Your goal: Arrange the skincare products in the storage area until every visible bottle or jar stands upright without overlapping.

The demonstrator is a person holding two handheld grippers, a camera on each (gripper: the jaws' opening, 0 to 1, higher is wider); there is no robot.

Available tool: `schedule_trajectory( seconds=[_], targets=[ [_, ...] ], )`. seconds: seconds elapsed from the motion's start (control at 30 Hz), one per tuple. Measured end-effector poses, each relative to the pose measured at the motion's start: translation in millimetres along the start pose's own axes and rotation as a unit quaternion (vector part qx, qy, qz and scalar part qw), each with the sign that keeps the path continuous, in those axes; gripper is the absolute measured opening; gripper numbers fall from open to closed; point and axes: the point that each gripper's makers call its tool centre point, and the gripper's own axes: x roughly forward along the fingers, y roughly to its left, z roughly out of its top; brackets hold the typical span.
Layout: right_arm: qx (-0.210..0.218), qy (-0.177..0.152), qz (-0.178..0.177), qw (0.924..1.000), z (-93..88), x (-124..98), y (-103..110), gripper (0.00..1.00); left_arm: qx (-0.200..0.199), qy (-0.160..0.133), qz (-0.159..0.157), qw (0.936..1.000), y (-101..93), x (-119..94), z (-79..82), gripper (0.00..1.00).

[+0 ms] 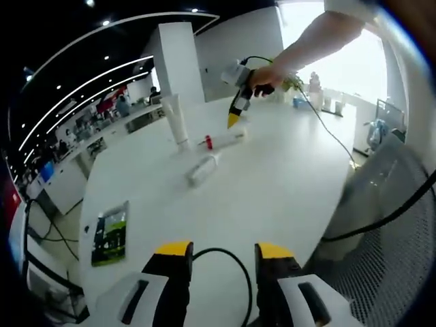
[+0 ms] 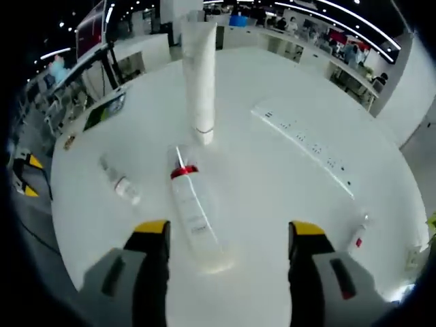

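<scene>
A tall white tube [image 2: 201, 75] stands upright on its cap on the white table [image 2: 286, 197]; it is also the upright tube [image 1: 176, 119]. In front of it a clear bottle with a red collar [image 2: 194, 211] lies on its side. Its base end sits between the jaws of my open right gripper [image 2: 229, 231], nearer the left jaw and untouched. A smaller bottle [image 2: 121, 184] lies flat to the left. The left gripper view has the red-collared bottle [image 1: 221, 139], the smaller bottle [image 1: 203, 169], and the right gripper [image 1: 234, 121] just above the former. My left gripper [image 1: 225, 252] is open and empty near the table edge.
A white power strip [image 2: 303, 143] lies to the right, and a small red-marked bottle [image 2: 359, 235] beyond it. A printed booklet [image 1: 110, 233] lies near my left gripper [image 2: 27, 177]. A black cable [image 1: 228, 269] loops between its jaws. A mesh chair [image 1: 388, 225] stands beside the table.
</scene>
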Motion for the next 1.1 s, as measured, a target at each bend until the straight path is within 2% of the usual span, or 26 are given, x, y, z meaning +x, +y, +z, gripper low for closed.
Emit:
schedule_trajectory(
  seconds=[0.13,0.4,0.57,0.83,0.9,0.97,1.03,1.1],
  targets=[
    [-0.014,0.034,0.009,0.9993,-9.2,11,-1,0.64,0.001,0.003,0.004,1.0,1.6,-1,-0.8,0.36],
    [-0.015,0.063,0.027,0.9975,-19.6,26,5,0.6,0.004,0.006,0.002,1.0,0.7,0,-2.2,0.36],
    [-0.011,0.074,0.043,0.9963,-23.9,33,10,0.53,0.005,0.01,-0.001,0.9999,-0.1,1,-3.4,0.35],
    [-0.021,0.088,0.05,0.9946,-27.8,37,11,0.48,0.006,0.015,-0.002,0.9999,-0.4,2,-5.4,0.35],
    [-0.031,0.087,0.044,0.9947,-28.8,37,9,0.46,0.007,0.017,-0.003,0.9998,-0.8,2,-6.4,0.34],
    [-0.072,0.092,0.032,0.9927,-30.2,36,6,0.42,0.01,0.019,-0.004,0.9998,-1.2,2,-7.4,0.34],
    [-0.051,0.089,0.042,0.9938,-28.1,37,13,0.39,0.01,0.02,-0.004,0.9997,-1.6,2,-7.7,0.34],
    [-0.064,0.091,0.044,0.9929,-27.8,37,17,0.37,0.01,0.024,-0.005,0.9996,-1.9,2,-8.9,0.33]
  ],
)
